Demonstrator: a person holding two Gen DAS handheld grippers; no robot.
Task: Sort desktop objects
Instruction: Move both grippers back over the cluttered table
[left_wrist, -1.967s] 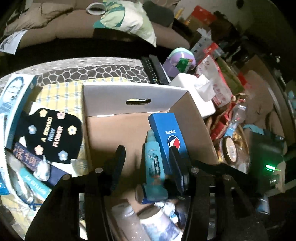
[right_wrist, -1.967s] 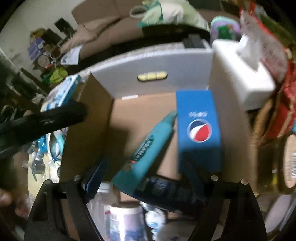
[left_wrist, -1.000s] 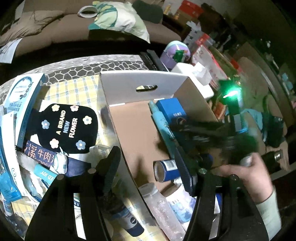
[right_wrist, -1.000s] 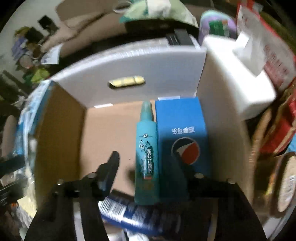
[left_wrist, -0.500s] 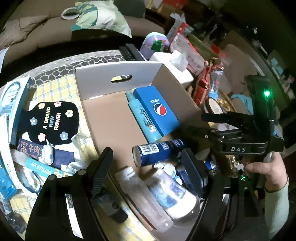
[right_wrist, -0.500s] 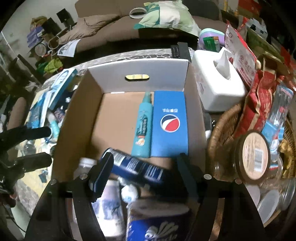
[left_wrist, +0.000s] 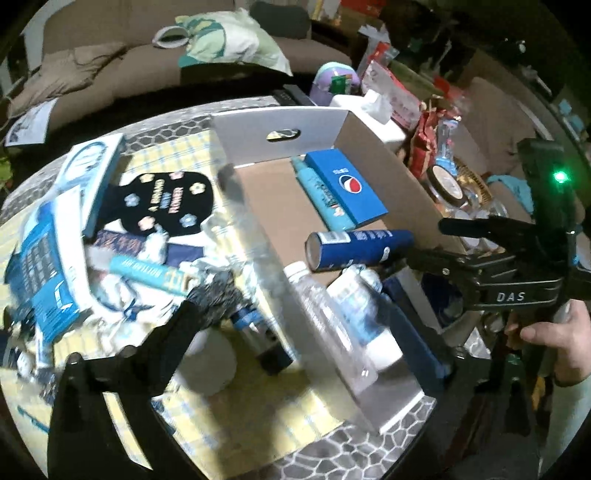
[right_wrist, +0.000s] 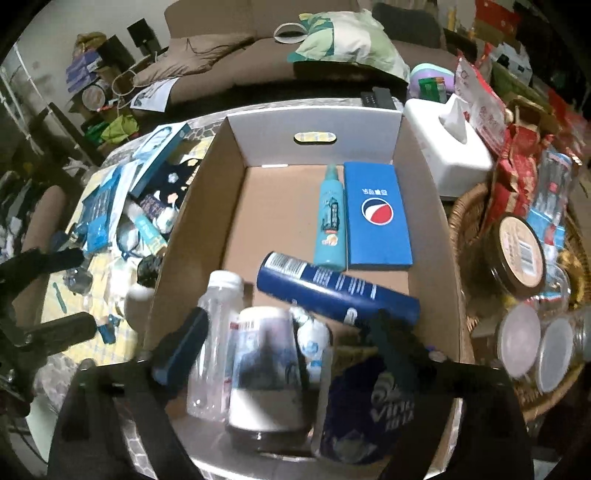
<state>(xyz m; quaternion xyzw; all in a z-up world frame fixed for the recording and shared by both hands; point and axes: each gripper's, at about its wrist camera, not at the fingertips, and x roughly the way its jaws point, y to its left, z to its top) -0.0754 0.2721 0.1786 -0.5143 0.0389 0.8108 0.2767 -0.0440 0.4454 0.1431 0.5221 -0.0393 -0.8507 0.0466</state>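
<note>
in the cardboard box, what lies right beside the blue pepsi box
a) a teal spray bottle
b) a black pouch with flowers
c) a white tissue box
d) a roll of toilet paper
a: the teal spray bottle lies flat alongside the blue pepsi box on the floor of the cardboard box; the tissue box sits outside it.

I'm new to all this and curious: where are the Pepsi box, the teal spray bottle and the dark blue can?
Pepsi box (right_wrist: 378, 214): right wrist view, on its logo.
Teal spray bottle (right_wrist: 330, 221): right wrist view, mid-body.
Dark blue can (right_wrist: 338, 290): right wrist view, middle of its side.
</note>
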